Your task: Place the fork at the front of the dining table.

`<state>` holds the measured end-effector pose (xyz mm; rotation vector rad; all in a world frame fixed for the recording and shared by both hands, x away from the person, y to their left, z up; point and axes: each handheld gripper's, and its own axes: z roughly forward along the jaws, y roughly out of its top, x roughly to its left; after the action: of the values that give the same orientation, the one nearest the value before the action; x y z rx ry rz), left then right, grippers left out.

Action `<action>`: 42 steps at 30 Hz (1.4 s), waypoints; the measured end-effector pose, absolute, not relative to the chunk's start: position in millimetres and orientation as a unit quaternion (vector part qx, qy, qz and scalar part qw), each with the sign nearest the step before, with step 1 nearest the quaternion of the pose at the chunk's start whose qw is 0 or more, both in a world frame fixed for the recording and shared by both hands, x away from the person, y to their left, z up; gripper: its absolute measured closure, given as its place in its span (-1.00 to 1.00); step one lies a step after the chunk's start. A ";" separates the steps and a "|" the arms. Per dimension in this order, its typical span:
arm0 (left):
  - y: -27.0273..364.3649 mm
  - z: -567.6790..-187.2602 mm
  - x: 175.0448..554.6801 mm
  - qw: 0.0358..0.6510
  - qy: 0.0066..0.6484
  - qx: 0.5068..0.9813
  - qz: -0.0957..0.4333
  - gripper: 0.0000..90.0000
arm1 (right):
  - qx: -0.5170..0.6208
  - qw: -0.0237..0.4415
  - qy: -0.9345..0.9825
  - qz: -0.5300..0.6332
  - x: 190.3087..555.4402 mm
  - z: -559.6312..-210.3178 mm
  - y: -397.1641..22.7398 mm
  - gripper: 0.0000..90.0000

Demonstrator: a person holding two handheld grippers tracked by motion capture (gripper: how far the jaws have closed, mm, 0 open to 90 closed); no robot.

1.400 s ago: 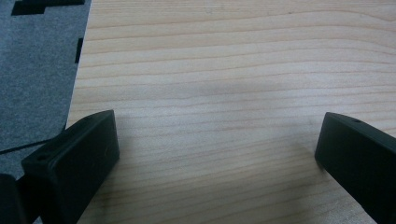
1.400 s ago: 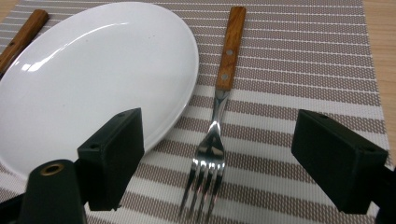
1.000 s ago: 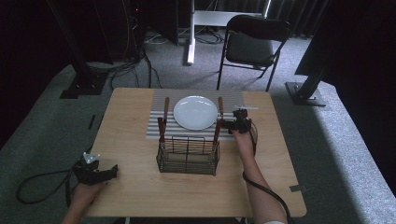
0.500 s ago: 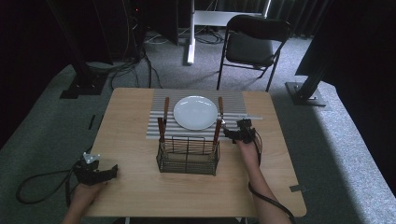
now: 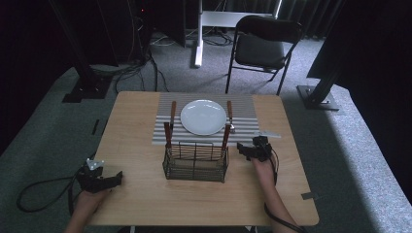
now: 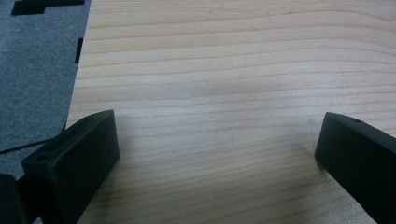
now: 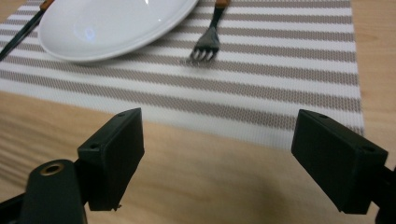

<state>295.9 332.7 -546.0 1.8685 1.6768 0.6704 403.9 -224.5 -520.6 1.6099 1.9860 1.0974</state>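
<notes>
The right gripper (image 5: 248, 150), jaws wide and empty, has drawn back from the fork (image 7: 208, 44) now lying beside the plate (image 7: 112, 23), so that placement looks finished.

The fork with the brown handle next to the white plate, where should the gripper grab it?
Probably by the brown handle of the fork, coming straight down from above. It lies flat on the striped placemat with its metal tines toward the right gripper, so open jaws could close across the narrow handle. The round white plate sits close on one side, so keep the jaws off its rim.
</notes>
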 end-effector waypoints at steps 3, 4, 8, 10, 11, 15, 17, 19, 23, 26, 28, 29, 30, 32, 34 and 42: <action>332.8 -546.0 295.9 0.268 0.622 0.693 0.249 -1.00 | 0.569 0.180 0.699 0.394 395.2 -525.1 -229.5 -0.63; 332.7 -546.0 295.9 0.268 0.622 0.693 0.249 -1.00 | 0.568 0.182 0.697 0.399 392.2 -526.4 -231.3 -0.63; 332.7 -546.0 295.9 0.268 0.622 0.693 0.249 -1.00 | 0.567 0.187 0.695 0.400 381.4 -531.6 -238.1 -0.63; 332.7 -546.0 295.9 0.268 0.622 0.693 0.249 -1.00 | 0.568 0.191 0.696 0.396 377.3 -532.5 -241.2 -0.63; 332.7 -545.9 295.9 0.268 0.622 0.693 0.249 -1.00 | 0.569 0.192 0.696 0.394 375.2 -532.5 -243.2 -0.63; 332.7 -545.9 295.9 0.268 0.622 0.693 0.249 -1.00 | 0.575 0.195 0.689 0.396 368.0 -531.9 -252.2 -0.63; 332.7 -546.0 295.8 0.268 0.622 0.693 0.249 -1.00 | 0.575 0.196 0.689 0.395 366.2 -532.3 -253.9 -0.63; 332.7 -546.0 295.9 0.268 0.622 0.693 0.249 -1.00 | 0.575 0.203 0.692 0.386 360.6 -534.5 -257.4 -0.63; 332.7 -545.9 295.9 0.268 0.622 0.693 0.249 -1.00 | 0.575 0.208 0.693 0.382 352.2 -537.6 -262.5 -0.63; 332.7 -545.9 295.9 0.268 0.622 0.693 0.249 -1.00 | 0.574 0.215 0.695 0.376 345.5 -538.4 -267.4 -0.63; 332.7 -545.9 295.9 0.268 0.622 0.693 0.249 -1.00 | 0.576 0.216 0.695 0.373 340.8 -539.8 -270.6 -0.63; 332.7 -545.9 295.9 0.268 0.622 0.693 0.249 -1.00 | 0.575 0.218 0.696 0.370 338.3 -540.4 -272.2 -0.63; 332.7 -546.0 295.9 0.268 0.622 0.693 0.249 -1.00 | 0.576 0.220 0.696 0.369 335.6 -541.0 -273.9 -0.63; 332.7 -545.9 295.9 0.268 0.622 0.693 0.249 -1.00 | 0.578 0.222 0.694 0.367 330.8 -541.5 -277.6 -0.64; 332.7 -546.0 295.9 0.268 0.622 0.693 0.249 -1.00 | 0.581 0.225 0.691 0.367 325.9 -541.6 -280.9 -0.63; 332.6 -545.9 295.9 0.269 0.622 0.692 0.248 -1.00 | 0.595 0.240 0.676 0.361 307.3 -541.6 -292.7 -0.63</action>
<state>295.9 332.6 -545.9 1.8670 1.6778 0.6696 307.3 -292.7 -541.6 1.6287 1.8513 0.9887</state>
